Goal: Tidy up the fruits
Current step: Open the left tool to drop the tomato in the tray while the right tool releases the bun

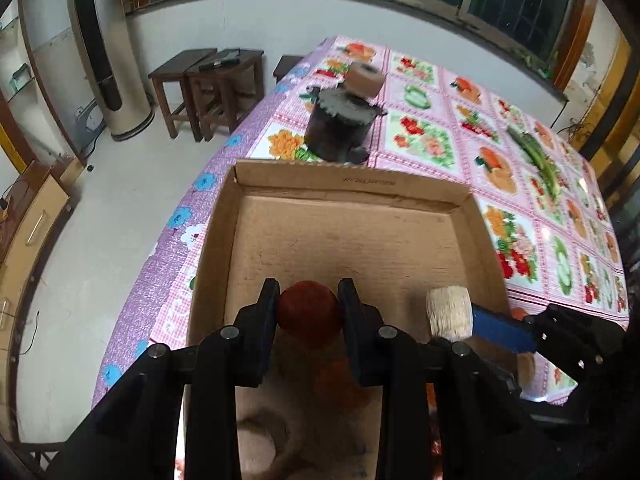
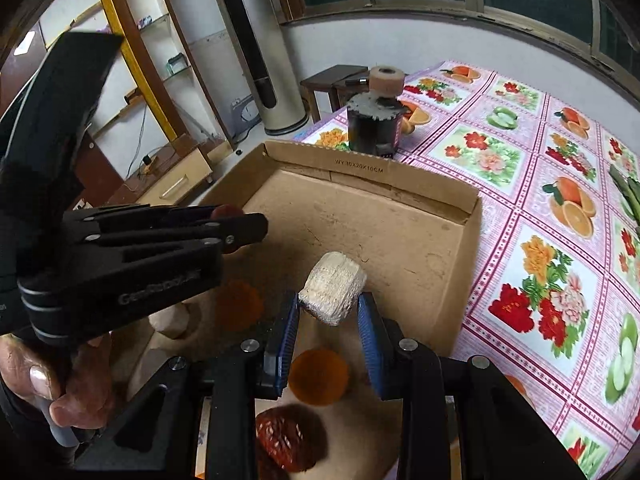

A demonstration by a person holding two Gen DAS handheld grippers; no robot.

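Observation:
An open cardboard box (image 1: 352, 184) (image 2: 372, 168) lies on the flowered tablecloth. My left gripper (image 1: 308, 300) hovers over the box, shut on a dark red round fruit (image 1: 308, 314). In the right wrist view the left gripper (image 2: 256, 228) comes in from the left and the red fruit (image 2: 226, 212) peeks out behind its fingers. My right gripper (image 2: 330, 308) is shut on a white fibrous cylinder (image 2: 332, 288) (image 1: 448, 312) above the box floor. Two orange fruits (image 2: 318, 376) (image 2: 238, 304) and a red textured fruit (image 2: 288, 436) lie in the box beneath the grippers.
A black canister (image 1: 340, 128) (image 2: 374, 128) with a tan roll on top stands just behind the box. Green vegetables (image 1: 536, 156) (image 2: 628, 192) lie on the cloth to the right. A beige ring-shaped thing (image 1: 264, 436) sits in the box's near end. Wooden stools (image 1: 208, 80) stand beyond the table's left edge.

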